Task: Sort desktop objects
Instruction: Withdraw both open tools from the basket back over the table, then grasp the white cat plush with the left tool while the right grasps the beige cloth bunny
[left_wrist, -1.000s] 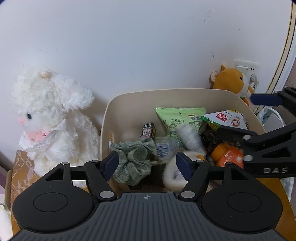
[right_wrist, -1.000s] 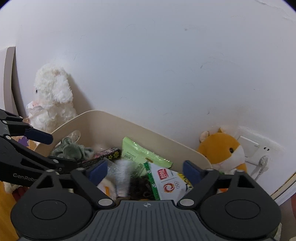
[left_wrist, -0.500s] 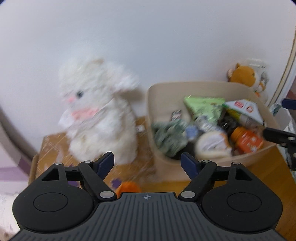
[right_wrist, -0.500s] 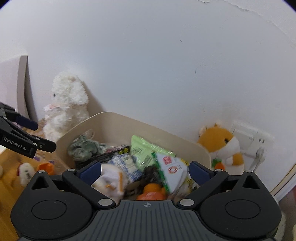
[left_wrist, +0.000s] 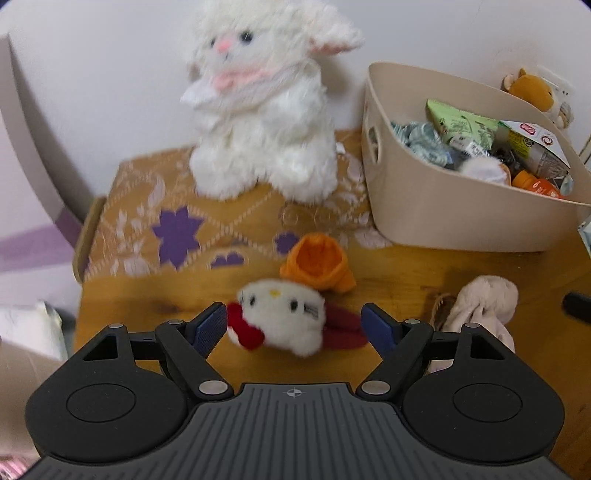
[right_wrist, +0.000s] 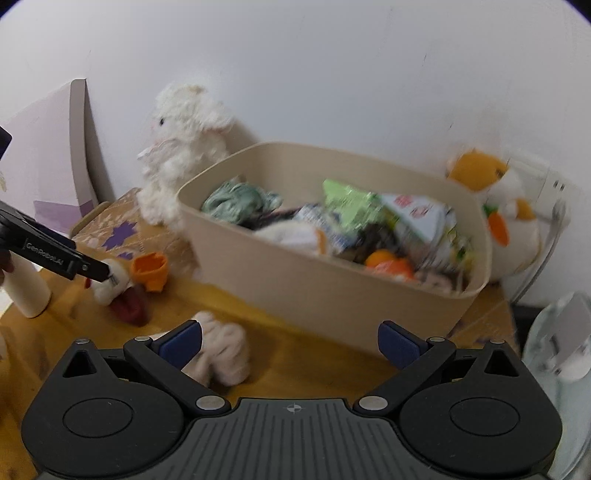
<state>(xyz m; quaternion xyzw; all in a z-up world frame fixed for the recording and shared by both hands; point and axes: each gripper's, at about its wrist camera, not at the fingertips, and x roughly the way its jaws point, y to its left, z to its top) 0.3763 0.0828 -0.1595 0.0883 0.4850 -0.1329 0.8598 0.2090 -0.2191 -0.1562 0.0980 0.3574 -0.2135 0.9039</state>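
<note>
A small white cat plush with a red bow (left_wrist: 280, 320) lies on the wooden desk, with an orange piece (left_wrist: 316, 266) just behind it. My left gripper (left_wrist: 293, 328) is open, its fingers on either side of the plush; it also shows in the right wrist view (right_wrist: 92, 273). A beige fluffy plush (left_wrist: 480, 314) lies to the right; in the right wrist view (right_wrist: 221, 350) it sits by my open, empty right gripper (right_wrist: 291, 341). The beige bin (left_wrist: 443, 206) (right_wrist: 332, 288) holds snack packets, a green scrunchie and an orange bottle.
A large white lamb plush (left_wrist: 266, 107) sits on a patterned cloth (left_wrist: 155, 218) left of the bin. An orange hamster plush (right_wrist: 495, 218) stands right of the bin by a wall socket. A white bottle (right_wrist: 26, 288) stands at the left; a clear object (right_wrist: 561, 343) at the right.
Both grippers have pulled back from above the bin and dropped toward the desk. My left gripper has swung left and down to straddle the white cat plush.
</note>
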